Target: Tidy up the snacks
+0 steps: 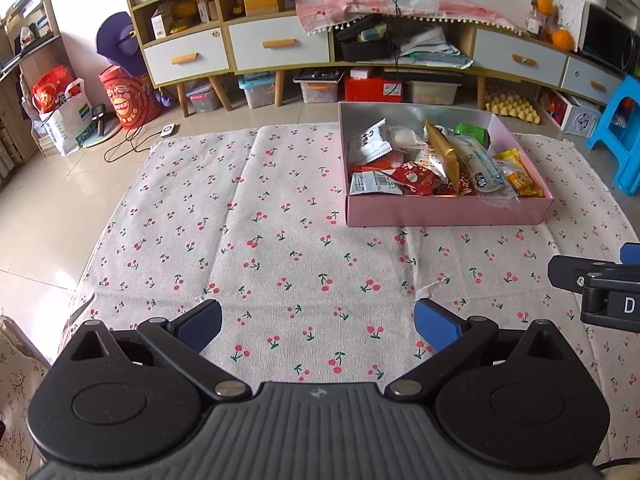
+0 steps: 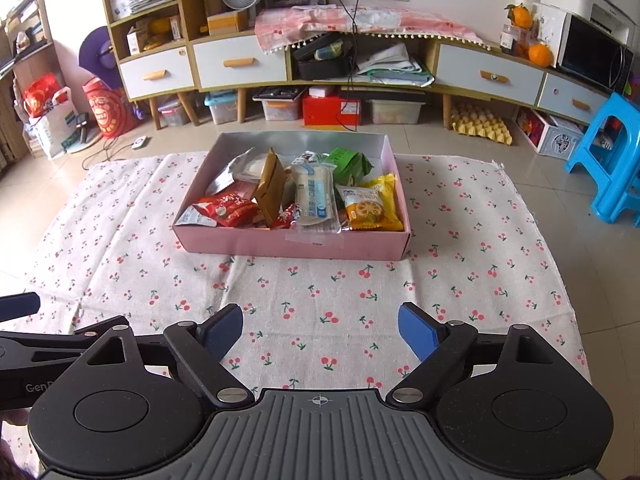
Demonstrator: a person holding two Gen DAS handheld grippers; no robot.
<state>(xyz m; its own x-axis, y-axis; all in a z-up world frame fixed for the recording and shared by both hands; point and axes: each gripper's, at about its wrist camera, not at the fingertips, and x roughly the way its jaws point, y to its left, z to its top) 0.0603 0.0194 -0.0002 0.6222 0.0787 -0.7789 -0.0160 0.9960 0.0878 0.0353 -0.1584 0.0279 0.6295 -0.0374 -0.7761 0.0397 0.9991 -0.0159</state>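
Note:
A pink box holds several snack packets: a red one, a gold one, a white and blue one, a yellow one and a green one. It sits on a cherry-print cloth, and also shows in the left wrist view at the right. My left gripper is open and empty over the cloth, left of the box. My right gripper is open and empty, in front of the box.
The cloth lies on a tiled floor. A long cabinet with drawers stands behind, with storage bins and an egg tray under it. A blue stool is at the right. Bags stand at the left.

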